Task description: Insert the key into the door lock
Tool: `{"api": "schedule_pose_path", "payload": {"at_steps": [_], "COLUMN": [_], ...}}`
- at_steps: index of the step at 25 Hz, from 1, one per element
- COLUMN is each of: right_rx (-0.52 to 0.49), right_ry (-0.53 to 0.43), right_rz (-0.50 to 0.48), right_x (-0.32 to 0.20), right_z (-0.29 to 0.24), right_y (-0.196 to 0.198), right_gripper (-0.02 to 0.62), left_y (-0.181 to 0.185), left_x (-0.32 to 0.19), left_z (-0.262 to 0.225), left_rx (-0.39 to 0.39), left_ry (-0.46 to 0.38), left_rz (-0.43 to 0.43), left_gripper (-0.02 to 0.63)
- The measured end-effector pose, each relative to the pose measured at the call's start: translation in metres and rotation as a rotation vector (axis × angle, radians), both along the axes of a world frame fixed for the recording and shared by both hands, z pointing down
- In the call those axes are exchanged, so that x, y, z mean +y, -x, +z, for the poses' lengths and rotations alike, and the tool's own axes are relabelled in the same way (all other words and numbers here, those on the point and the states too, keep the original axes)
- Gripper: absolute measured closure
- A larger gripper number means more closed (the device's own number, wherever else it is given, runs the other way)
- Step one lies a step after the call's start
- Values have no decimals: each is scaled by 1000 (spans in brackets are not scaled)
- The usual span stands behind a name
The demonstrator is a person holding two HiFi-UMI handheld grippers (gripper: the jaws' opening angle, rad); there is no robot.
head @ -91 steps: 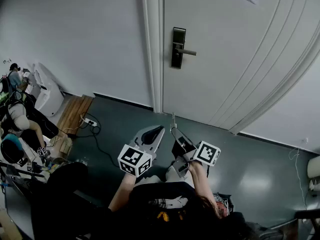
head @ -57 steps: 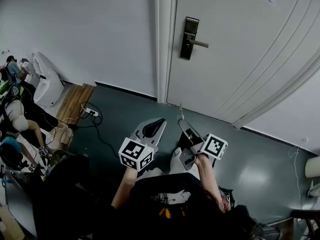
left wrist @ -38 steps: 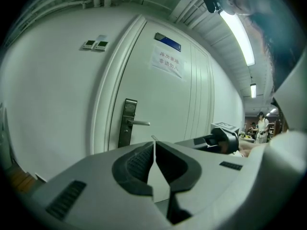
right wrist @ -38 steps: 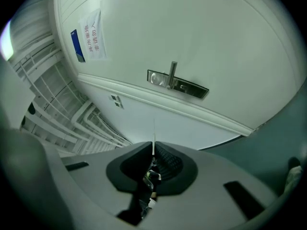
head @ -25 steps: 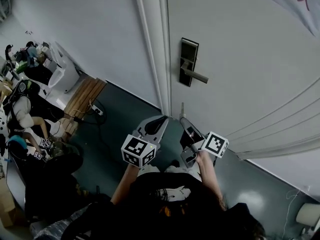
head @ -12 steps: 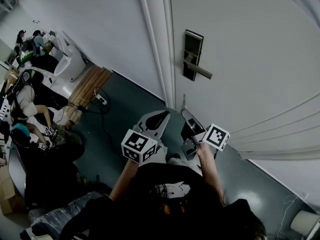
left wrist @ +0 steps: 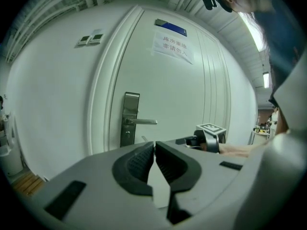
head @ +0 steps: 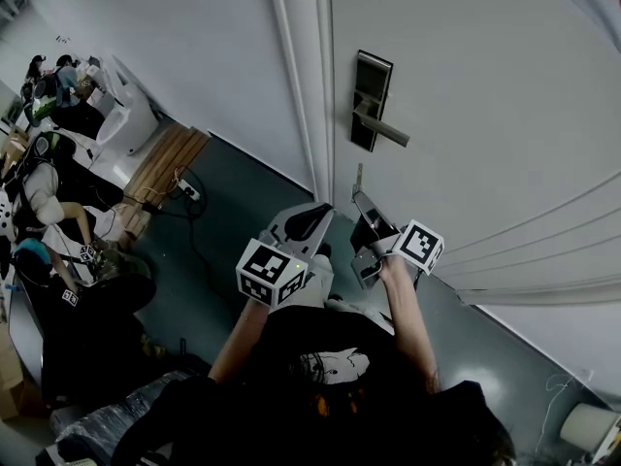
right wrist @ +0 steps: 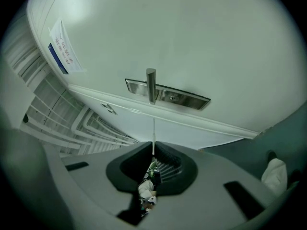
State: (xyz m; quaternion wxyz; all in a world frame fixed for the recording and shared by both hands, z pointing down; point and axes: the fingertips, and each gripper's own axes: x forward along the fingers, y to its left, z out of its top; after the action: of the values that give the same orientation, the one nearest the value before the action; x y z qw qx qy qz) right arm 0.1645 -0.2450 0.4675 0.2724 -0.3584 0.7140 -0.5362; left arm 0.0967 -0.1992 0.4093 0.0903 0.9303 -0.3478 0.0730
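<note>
The dark metal lock plate (head: 371,99) with its lever handle (head: 385,130) sits on the white door (head: 485,115), close to the frame. My right gripper (head: 358,198) is shut on a thin silver key (head: 358,178), whose blade points up at the lock from a short way below it. In the right gripper view the key (right wrist: 153,134) rises from the shut jaws toward the lock plate (right wrist: 184,98), just below the handle (right wrist: 151,84), with a gap between them. My left gripper (head: 324,212) is shut and empty beside it, facing the lock plate (left wrist: 128,119).
The white door frame (head: 309,76) and wall (head: 165,47) lie left of the lock. People (head: 44,192), a white machine (head: 121,115), a wooden board (head: 170,163) and a cable (head: 194,231) are on the dark floor at the left. A paper notice (left wrist: 172,46) hangs high on the door.
The person has walked up to the door, so the lock appears larger and nearer. The right gripper has risen with the key toward the lock. The left gripper stays alongside, shut.
</note>
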Motion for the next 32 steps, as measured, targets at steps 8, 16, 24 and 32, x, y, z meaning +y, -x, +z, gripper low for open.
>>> {"api": "schedule_pose_path", "payload": {"at_steps": [8,16,24,32], "right_rx": [-22,-16,-63,-156], "right_ry": [1,-6,-1,6], "right_rz": [40,73,119,144], "right_x": [-17,-29,-70,-96], "right_z": [5,10,24,24], "right_y": [-3,-6,-12,-14], "right_gripper": [575,575,575,575], "left_y": [-8,-1,-2,1], "left_x": [3,1,-15,-27], "left_z": [-3,-6,6,14], "left_rx": [-4,15,14,-7], "left_ry": [-41,-95,-112,-117], "left_rz": [45,43,49,52], "left_gripper": [591,591,591,591]}}
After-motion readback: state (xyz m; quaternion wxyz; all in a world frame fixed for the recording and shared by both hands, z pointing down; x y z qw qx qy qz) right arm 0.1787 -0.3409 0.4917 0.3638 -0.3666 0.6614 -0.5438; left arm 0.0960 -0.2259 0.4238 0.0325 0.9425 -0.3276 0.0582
